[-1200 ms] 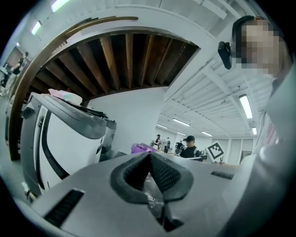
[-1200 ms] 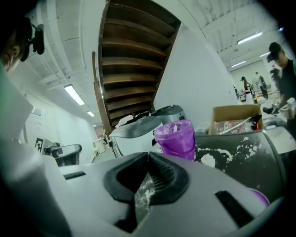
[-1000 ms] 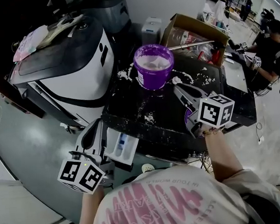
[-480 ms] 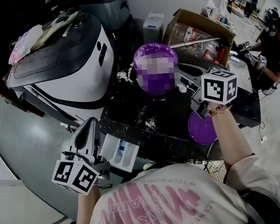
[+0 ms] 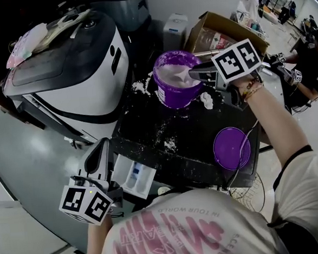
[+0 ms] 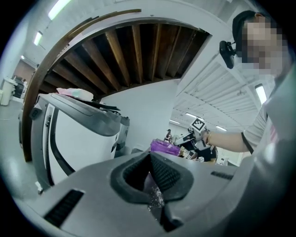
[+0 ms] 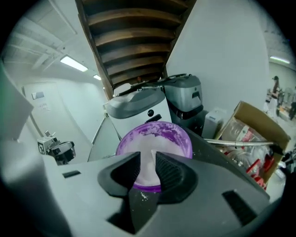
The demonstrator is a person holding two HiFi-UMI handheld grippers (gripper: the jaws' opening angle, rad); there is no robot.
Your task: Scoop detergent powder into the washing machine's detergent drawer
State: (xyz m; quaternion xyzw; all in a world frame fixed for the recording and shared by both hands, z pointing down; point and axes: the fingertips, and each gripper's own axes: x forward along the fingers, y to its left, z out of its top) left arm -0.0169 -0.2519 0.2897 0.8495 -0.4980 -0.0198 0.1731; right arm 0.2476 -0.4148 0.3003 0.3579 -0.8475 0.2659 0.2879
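On the powder-strewn washing machine the tub stood open, the drawer pulled out near left by the left gripper, jaws together. The right gripper, jaws just opened wide and empty, hovered over the tub, apparently about to scoop.

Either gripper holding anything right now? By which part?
Nothing held. Right gripper is open above the purple tub; left gripper is shut, with no object visible in it.
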